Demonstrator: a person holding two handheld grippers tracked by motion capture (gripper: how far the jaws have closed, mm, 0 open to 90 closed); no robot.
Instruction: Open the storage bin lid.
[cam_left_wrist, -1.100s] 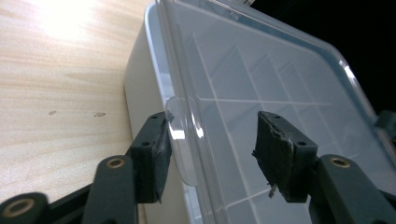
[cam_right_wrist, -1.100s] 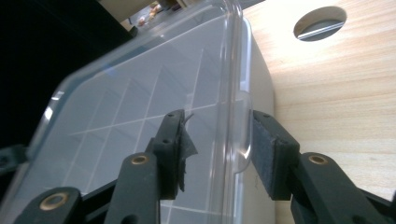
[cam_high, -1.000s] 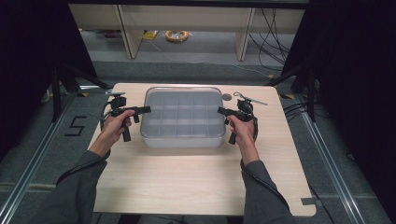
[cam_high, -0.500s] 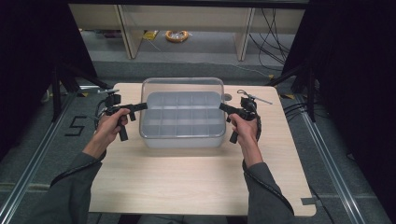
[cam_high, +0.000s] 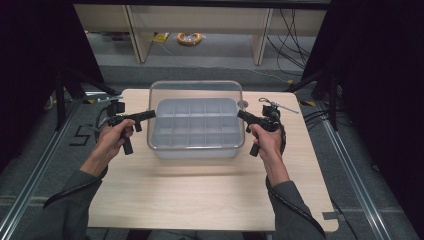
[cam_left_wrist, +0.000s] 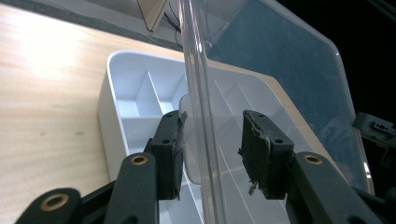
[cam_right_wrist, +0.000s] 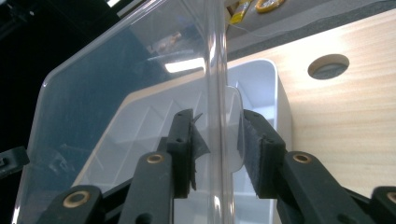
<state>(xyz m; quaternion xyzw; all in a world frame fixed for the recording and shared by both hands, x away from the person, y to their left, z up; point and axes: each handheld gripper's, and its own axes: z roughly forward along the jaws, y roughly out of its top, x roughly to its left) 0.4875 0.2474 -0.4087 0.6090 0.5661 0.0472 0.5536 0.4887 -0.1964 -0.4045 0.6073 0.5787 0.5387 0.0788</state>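
Observation:
A white compartment box (cam_high: 195, 131) stands on the wooden table (cam_high: 200, 195), its dividers bare. Its clear lid (cam_high: 196, 89) is tilted up from the front. My left gripper (cam_high: 150, 114) is shut on the lid's left edge; in the left gripper view the rim (cam_left_wrist: 205, 116) and a small tab run between the jaws of that gripper (cam_left_wrist: 212, 149). My right gripper (cam_high: 241, 115) is shut on the lid's right edge, where the rim (cam_right_wrist: 217, 93) passes between the pads of the gripper (cam_right_wrist: 215, 149). The box (cam_right_wrist: 261, 84) lies below.
A round hole (cam_right_wrist: 329, 65) is cut in the table just right of the box. Cables and a small tool (cam_high: 280, 106) lie at the table's back right. Wooden shelf legs and a yellow roll (cam_high: 189, 38) stand on the floor beyond. Black curtains flank both sides.
Both grippers have risen with the lid's edges, and the lid's front has swung up from the box, exposing the compartments.

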